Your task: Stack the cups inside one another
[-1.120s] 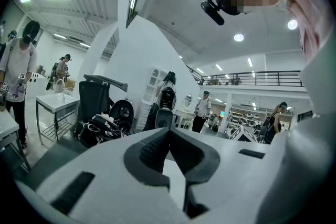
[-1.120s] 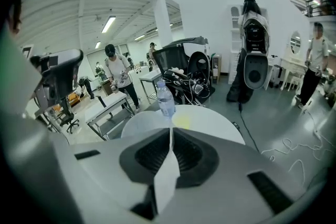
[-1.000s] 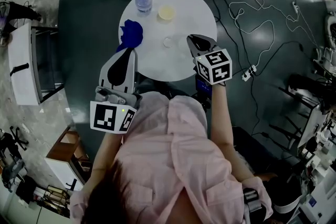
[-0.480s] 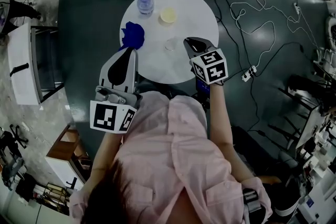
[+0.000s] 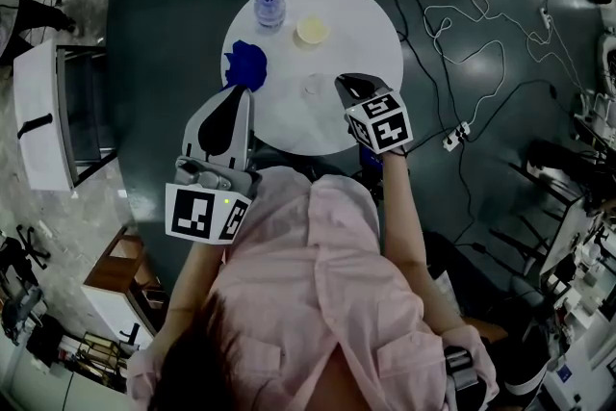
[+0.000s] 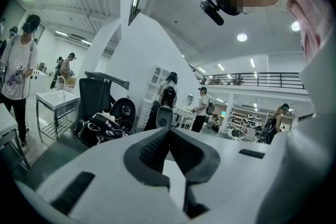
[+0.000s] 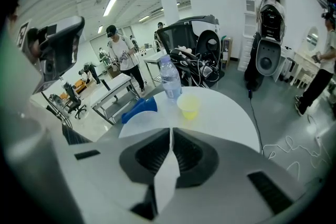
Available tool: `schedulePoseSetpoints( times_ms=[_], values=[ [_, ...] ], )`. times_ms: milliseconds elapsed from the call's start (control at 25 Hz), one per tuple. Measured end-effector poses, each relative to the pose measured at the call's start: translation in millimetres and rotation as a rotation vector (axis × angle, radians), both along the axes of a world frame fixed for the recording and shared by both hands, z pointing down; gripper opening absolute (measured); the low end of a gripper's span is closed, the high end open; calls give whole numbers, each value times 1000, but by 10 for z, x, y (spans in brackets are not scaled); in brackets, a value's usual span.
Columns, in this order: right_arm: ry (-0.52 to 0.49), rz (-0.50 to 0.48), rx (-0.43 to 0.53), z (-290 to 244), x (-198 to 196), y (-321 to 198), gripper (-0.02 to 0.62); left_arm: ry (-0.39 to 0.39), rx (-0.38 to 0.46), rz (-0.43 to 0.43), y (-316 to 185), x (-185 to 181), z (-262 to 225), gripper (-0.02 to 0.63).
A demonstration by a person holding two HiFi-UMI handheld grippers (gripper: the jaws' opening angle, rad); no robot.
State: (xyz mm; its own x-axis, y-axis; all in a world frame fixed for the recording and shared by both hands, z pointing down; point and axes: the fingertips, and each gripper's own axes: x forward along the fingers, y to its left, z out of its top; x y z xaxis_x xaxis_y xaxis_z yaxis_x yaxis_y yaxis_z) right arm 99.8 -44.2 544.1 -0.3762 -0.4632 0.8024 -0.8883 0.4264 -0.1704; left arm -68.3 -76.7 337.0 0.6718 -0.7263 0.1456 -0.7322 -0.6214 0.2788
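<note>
The round white table [image 5: 366, 24] carries everything for the task. The left gripper [image 5: 239, 96] hangs at the near left edge of the table. Its jaws are pressed together with nothing between them, and its camera looks out into the room, not at the cups. It has not moved in the last second.

The right gripper [image 5: 345, 82] has moved. It has come a little to the left, and its tip is now just beside the clear cup, not touching it. Its jaws are also clenched together and hold nothing. I judge that this is the approach to the first pick, so no cup is stacked yet, and the jaws must open before they can take the cup.

The blue cloth [image 5: 246, 64] lies at the left edge of the table, and the bottle [image 5: 269, 8] stands at the far side.

The yellow cup [image 5: 312, 31] stands just right of the bottle. It is upright, with its mouth up and its long axis vertical.

The clear cup [image 5: 314, 88] is near the middle of the table, well apart from the yellow cup. It is faint, and I cannot tell which end is up.
</note>
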Motion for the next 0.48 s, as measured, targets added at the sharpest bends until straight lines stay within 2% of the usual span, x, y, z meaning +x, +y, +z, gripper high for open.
schedulePoseSetpoints(
  times_ms=[480],
  values=[
    [33, -29, -38, 195, -9, -8, 38, -5, -9, -18, -13, -39, 24, 14]
  ],
)
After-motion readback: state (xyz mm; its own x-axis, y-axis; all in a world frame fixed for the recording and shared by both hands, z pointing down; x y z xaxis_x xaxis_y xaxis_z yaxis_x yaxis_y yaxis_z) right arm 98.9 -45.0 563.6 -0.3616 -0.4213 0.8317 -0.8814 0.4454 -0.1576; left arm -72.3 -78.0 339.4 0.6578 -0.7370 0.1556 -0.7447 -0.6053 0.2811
